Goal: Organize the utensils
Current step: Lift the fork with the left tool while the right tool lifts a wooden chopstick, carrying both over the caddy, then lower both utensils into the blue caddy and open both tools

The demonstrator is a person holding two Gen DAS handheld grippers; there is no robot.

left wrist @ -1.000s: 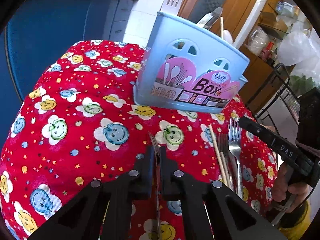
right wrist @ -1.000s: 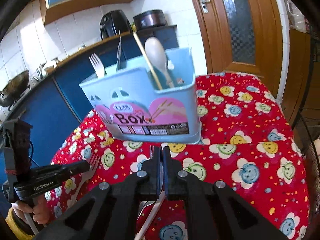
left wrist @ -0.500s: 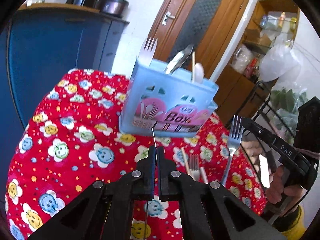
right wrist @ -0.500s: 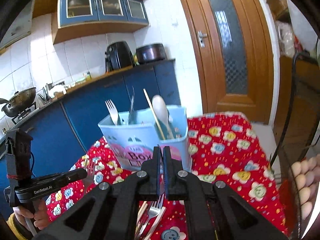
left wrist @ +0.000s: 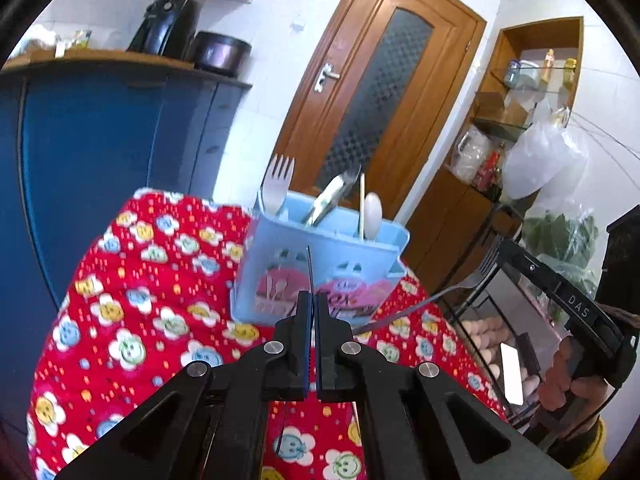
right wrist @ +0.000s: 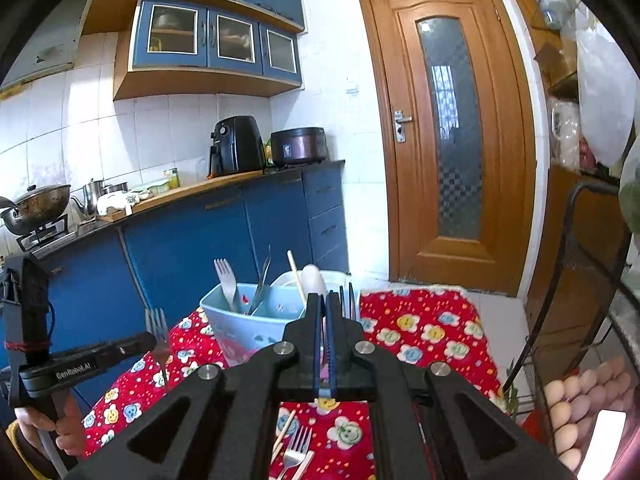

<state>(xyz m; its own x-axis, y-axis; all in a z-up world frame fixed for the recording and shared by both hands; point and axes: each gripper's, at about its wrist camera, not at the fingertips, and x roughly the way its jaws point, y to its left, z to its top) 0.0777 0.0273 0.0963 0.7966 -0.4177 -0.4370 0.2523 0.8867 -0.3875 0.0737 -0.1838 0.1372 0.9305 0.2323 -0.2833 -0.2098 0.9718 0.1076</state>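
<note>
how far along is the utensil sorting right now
Partway. Done: the blue caddy already holds a pale fork, a spoon and more. In hand: the left gripper is shut on one fork, the right gripper on a second fork, both held above the cloth. Left: a third fork and a chopstick lie on the red tablecloth.

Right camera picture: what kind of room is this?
It looks like a home kitchen. A wok sits on a gas stove, blue cabinets hang on the tiled wall, and an air fryer stands on the counter.
</note>
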